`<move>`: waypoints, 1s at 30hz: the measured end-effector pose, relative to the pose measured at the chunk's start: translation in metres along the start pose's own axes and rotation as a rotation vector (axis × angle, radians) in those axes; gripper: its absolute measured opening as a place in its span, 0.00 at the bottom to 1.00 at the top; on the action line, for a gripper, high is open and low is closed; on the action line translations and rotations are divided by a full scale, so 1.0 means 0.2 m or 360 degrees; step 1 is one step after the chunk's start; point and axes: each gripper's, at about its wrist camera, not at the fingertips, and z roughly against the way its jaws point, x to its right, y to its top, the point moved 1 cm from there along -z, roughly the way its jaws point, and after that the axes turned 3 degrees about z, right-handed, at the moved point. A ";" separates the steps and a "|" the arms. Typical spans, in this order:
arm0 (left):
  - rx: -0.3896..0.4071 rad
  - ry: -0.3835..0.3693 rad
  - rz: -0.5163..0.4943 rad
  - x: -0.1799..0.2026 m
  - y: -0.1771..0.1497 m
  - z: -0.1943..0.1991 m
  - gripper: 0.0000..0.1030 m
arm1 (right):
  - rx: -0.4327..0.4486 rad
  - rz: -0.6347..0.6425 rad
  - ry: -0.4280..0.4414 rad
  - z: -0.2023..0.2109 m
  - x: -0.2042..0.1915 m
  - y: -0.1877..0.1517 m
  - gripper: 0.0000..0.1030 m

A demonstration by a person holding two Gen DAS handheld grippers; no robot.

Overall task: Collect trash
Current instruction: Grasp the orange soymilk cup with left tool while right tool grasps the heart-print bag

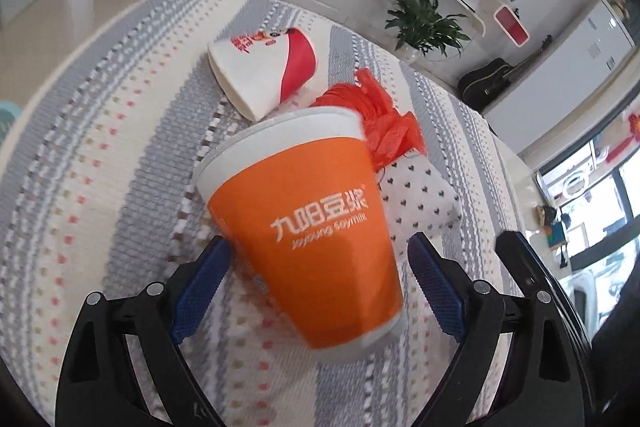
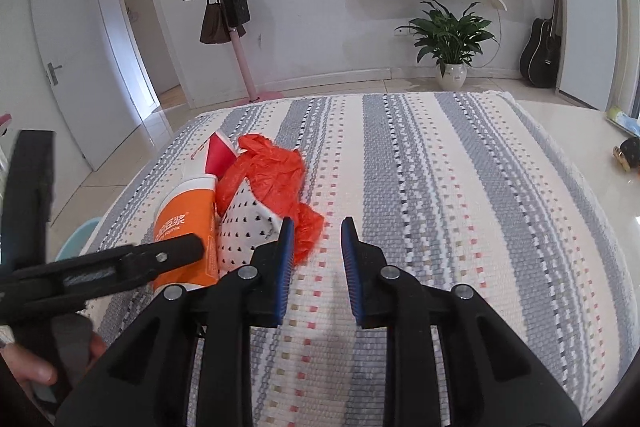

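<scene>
An orange soymilk paper cup point(image 1: 312, 227) lies on its side on the striped cloth, rim pointing away. My left gripper point(image 1: 319, 241) is open, its blue pads either side of the cup's lower half; the right pad stands slightly off the cup. Behind the cup lie a crumpled red plastic bag point(image 1: 380, 115), a flattened white and red paper cup point(image 1: 264, 67) and a white tissue pack with black hearts point(image 1: 420, 195). My right gripper point(image 2: 318, 223) hovers over bare cloth just right of the red bag point(image 2: 272, 179), jaws narrowly apart, nothing between them.
The striped cloth point(image 2: 440, 187) covers a wide flat surface with tiled floor around it. A potted plant point(image 2: 452, 35), a guitar point(image 2: 544, 51) and a pink coat stand point(image 2: 240, 59) stand along the far wall. A hand point(image 2: 32, 371) holds the left gripper at the lower left.
</scene>
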 end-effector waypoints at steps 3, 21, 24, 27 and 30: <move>-0.0038 0.0032 0.0004 0.00 0.02 -0.04 0.79 | -0.0017 0.0025 -0.0004 0.00 0.00 0.02 0.21; 0.0143 0.0027 -0.0187 -0.36 -0.10 0.47 0.70 | -0.0176 0.0118 -0.0020 -0.23 -0.28 0.01 0.23; 0.0156 0.0062 -0.0252 -0.36 -0.11 0.45 0.70 | -0.0143 0.0087 0.0017 -0.12 -0.30 -0.03 0.19; 0.0162 0.0046 -0.0241 -0.39 -0.11 0.45 0.70 | -0.0186 0.0009 0.0075 -0.02 -0.32 -0.08 0.19; 0.0218 0.0099 -0.0279 -0.39 -0.11 0.49 0.70 | -0.0240 -0.0006 0.0069 0.05 -0.35 -0.14 0.19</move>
